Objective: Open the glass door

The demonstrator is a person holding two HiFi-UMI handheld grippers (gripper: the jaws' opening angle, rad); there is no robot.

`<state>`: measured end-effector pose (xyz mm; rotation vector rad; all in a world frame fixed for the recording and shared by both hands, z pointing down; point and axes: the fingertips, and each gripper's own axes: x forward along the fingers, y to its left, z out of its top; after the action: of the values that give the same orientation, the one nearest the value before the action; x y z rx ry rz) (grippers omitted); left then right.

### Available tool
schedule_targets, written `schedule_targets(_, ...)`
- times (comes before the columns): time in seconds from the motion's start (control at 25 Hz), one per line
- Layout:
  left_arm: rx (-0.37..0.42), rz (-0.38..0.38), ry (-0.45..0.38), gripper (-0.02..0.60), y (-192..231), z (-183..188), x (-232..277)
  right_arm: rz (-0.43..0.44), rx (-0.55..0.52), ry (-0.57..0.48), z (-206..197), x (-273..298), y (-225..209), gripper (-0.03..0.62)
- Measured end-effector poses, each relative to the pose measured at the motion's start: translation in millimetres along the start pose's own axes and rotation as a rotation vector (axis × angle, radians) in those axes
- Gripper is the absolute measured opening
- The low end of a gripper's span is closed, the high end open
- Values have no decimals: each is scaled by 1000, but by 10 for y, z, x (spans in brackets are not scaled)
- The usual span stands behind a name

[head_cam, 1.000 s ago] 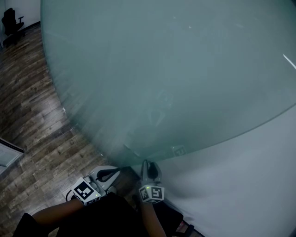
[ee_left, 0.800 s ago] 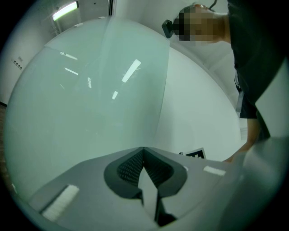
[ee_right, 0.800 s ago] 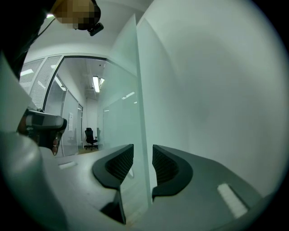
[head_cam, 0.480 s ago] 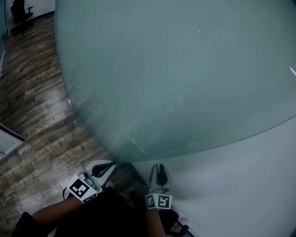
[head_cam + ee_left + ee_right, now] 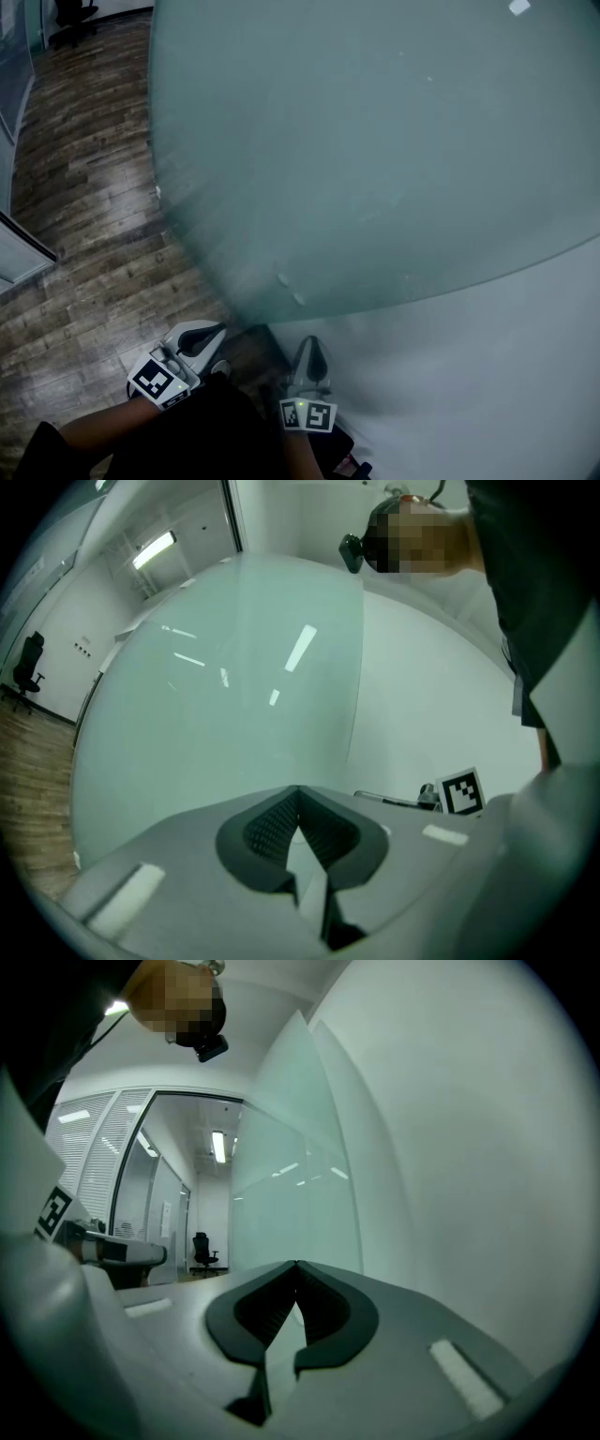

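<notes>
The frosted glass door (image 5: 375,150) fills most of the head view, and its lower edge (image 5: 281,309) swings out over the wood floor. My left gripper (image 5: 211,329) sits low at the left, shut and empty, close to the door's bottom corner. My right gripper (image 5: 310,343) is beside it, near the white wall, shut with nothing between its jaws. In the left gripper view the shut gripper (image 5: 298,791) points at the glass door (image 5: 225,696) and its free edge (image 5: 354,696). In the right gripper view the shut gripper (image 5: 296,1267) faces the glass door (image 5: 300,1157) edge-on beside the wall.
White wall (image 5: 487,375) at the right, next to the door. Wood floor (image 5: 84,187) stretches left toward an office chair (image 5: 70,14) and a glass partition (image 5: 19,253). A corridor with a chair (image 5: 202,1251) shows past the door.
The right gripper's jaws went from open to shut on nothing. The door has swung further left across the view, and both grippers drifted slightly.
</notes>
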<state>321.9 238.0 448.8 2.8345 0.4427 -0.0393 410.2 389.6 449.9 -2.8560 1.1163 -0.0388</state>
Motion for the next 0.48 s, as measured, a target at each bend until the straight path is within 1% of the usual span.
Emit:
schedule_targets(0.24, 39, 1, -59, 0, -184, 169, 55, 107, -65, 6, 72, -46, 285, 2)
schedule_targets(0.32, 51, 29, -66, 0, -182, 228, 31, 152, -64, 12, 88, 16, 398, 2)
schedule_targets(0.48, 74, 128, -84, 0, -129, 331, -245, 272, -45, 25, 85, 150, 812, 2)
